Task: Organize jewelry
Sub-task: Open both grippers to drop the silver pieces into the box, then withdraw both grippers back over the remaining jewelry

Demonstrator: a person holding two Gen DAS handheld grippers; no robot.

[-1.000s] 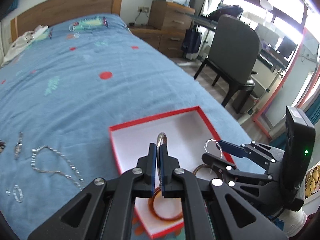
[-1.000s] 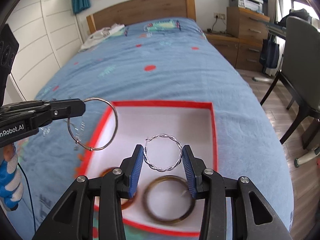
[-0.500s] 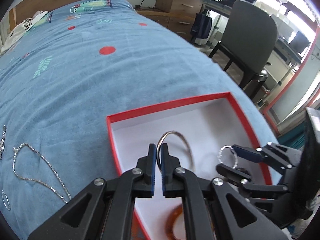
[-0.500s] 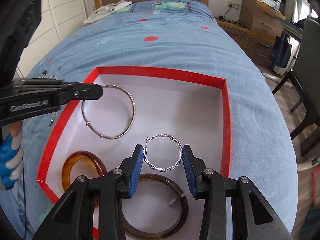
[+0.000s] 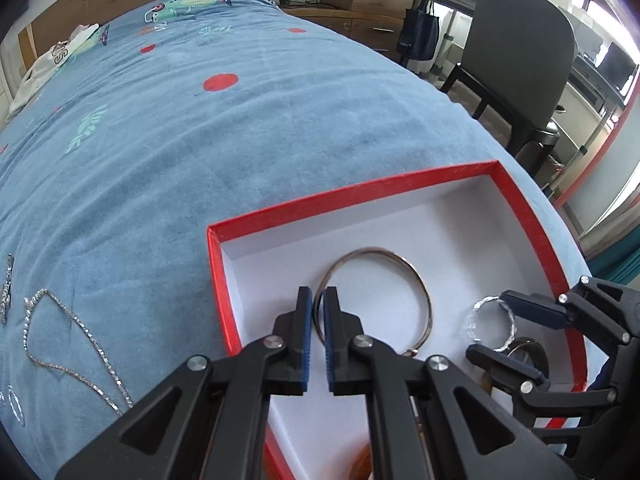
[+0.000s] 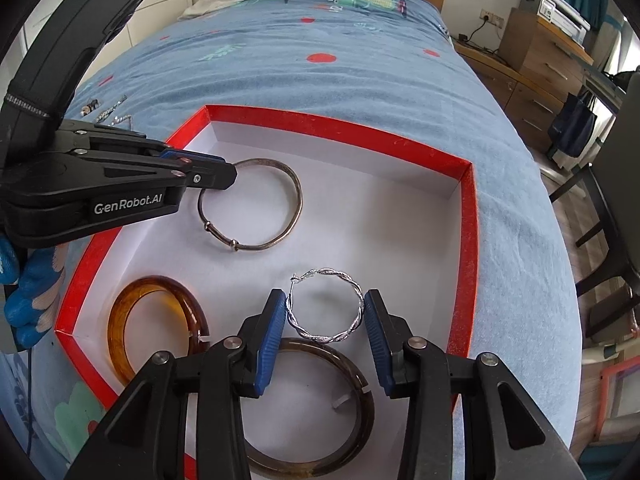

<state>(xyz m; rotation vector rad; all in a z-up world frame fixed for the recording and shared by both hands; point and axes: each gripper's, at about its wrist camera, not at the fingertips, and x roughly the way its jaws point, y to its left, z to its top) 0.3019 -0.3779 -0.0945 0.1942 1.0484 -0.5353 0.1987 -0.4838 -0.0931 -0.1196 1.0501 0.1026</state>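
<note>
A red-rimmed white box (image 5: 352, 192) (image 6: 340, 128) lies on the blue bedspread. A thin silver bangle (image 5: 424, 292) (image 6: 298, 196) rests flat on its floor. My left gripper (image 5: 318, 292) (image 6: 224, 174) is over the bangle's left edge; its jaws are opening, with the rim still between the pads and a gap showing on either side. My right gripper (image 6: 325, 296) (image 5: 490, 322) is shut across a twisted silver hoop earring (image 6: 320, 338) (image 5: 476, 312), low over the box. An amber bangle (image 6: 116, 328) and a dark bangle (image 6: 368, 412) lie at the box's near end.
A silver chain necklace (image 5: 80, 336) and small pieces (image 5: 6, 288) lie on the bedspread left of the box. A white garment (image 5: 52, 60) is by the headboard. A grey chair (image 5: 520, 48) and wooden drawers stand right of the bed. A blue-gloved hand (image 6: 28, 308) holds the left gripper.
Both grippers came down into the box. The silver bangle went from hanging upright in the left jaws to lying flat on the box floor, and the left jaws parted slightly.
</note>
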